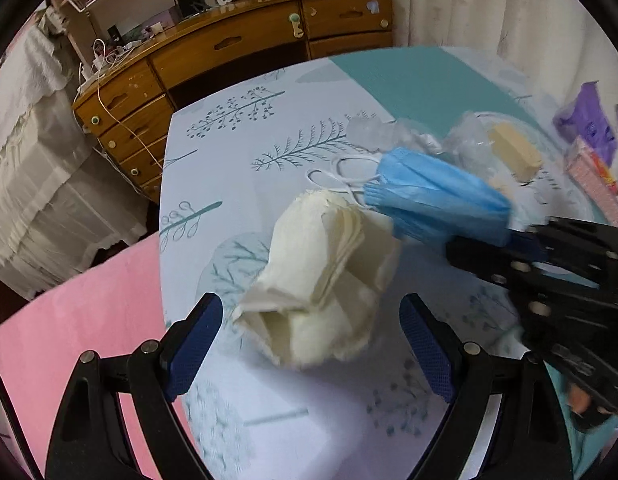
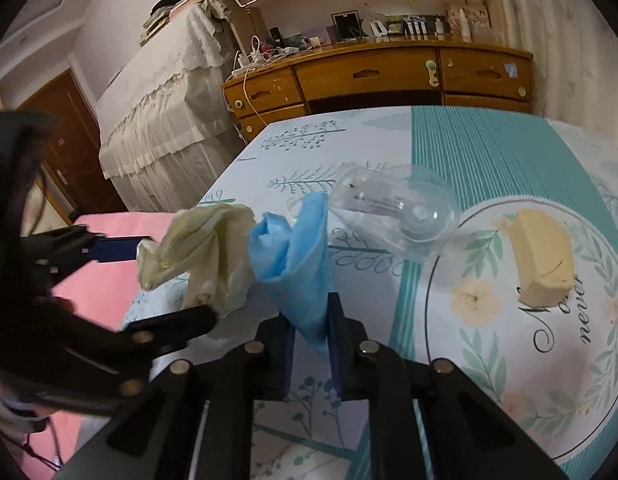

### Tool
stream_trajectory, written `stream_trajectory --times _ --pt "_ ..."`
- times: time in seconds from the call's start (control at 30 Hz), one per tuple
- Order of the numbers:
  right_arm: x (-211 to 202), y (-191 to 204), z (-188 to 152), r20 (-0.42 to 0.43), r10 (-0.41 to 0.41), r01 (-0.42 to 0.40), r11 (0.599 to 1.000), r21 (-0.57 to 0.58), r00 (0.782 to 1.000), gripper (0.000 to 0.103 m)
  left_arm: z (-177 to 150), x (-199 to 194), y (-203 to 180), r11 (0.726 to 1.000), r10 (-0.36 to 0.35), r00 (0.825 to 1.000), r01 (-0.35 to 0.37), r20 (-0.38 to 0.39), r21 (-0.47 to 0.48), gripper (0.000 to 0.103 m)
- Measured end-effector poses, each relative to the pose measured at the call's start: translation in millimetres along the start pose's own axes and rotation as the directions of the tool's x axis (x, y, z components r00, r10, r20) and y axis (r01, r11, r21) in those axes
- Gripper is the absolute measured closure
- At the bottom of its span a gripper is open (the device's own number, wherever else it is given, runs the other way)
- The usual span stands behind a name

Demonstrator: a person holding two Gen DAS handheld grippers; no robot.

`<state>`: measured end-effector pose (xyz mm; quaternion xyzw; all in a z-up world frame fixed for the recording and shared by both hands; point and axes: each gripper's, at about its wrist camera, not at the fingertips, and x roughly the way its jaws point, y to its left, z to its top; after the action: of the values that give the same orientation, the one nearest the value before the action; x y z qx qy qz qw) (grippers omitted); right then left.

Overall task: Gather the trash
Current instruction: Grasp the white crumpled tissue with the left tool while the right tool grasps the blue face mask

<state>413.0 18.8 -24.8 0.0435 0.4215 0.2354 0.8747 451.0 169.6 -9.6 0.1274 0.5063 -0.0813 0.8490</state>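
The left gripper [image 1: 311, 344] is hovering with its fingers spread wide and empty around the crumpled tissue wad [image 1: 325, 276] near the table's [image 1: 229, 152] left edge, while the right gripper [image 2: 309, 344] is pinching the blue mask [image 2: 297, 252] just beside it.

Both wrist views look forward and down from close above the bench [image 1: 237, 128], facing the far wooden dresser [image 1: 229, 46]. The left view sits left, the right view right. They share the blue face mask [image 1: 437, 196] and crumpled tissue [image 2: 201, 248].
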Motion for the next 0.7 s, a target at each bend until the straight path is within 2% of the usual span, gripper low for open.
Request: stream_trajectory --times 0.13,0.3,0.33,0.37,0.47,0.57,0.7 --pt "4.7 -6.9 -0.9 -0.019 0.027 -0.026 0.999 0.027 0.999 0.088 9.9 26.7 -1.2 1.000 0.027 0.998 -0.027 -0.055 -0.005 0.014" --pt "4.6 -8.1 -3.1 -0.020 0.041 -0.041 0.999 0.033 0.999 0.090 18.8 33.9 1.9 0.999 0.037 0.998 -0.038 -0.041 -0.034 0.013" --pt "3.3 -7.9 -4.4 -0.022 0.046 -0.045 0.998 0.034 0.999 0.092 18.9 34.2 2.5 0.999 0.032 0.999 -0.034 -0.040 -0.041 0.018" --pt "1.0 -7.4 -6.1 -0.021 0.048 -0.048 0.998 0.033 0.999 0.095 18.2 33.6 3.6 0.998 0.022 0.999 -0.024 -0.037 -0.052 0.031" --pt "-8.4 -7.0 -13.1 -0.014 0.051 -0.051 0.998 0.025 0.999 0.098 14.8 25.7 4.2 0.996 0.021 1.000 -0.023 -0.021 -0.081 0.047" --pt "-22.8 -5.5 -18.5 -0.003 0.056 -0.056 0.998 0.018 0.998 0.099 4.4 10.4 -0.2 0.995 0.034 0.999 -0.033 0.003 -0.099 0.058" --pt "-51.1 -3.5 -30.0 0.016 0.074 -0.074 0.997 0.025 0.997 0.099 -16.6 -17.8 -10.4 0.992 -0.005 1.000 0.007 0.016 -0.128 0.059"
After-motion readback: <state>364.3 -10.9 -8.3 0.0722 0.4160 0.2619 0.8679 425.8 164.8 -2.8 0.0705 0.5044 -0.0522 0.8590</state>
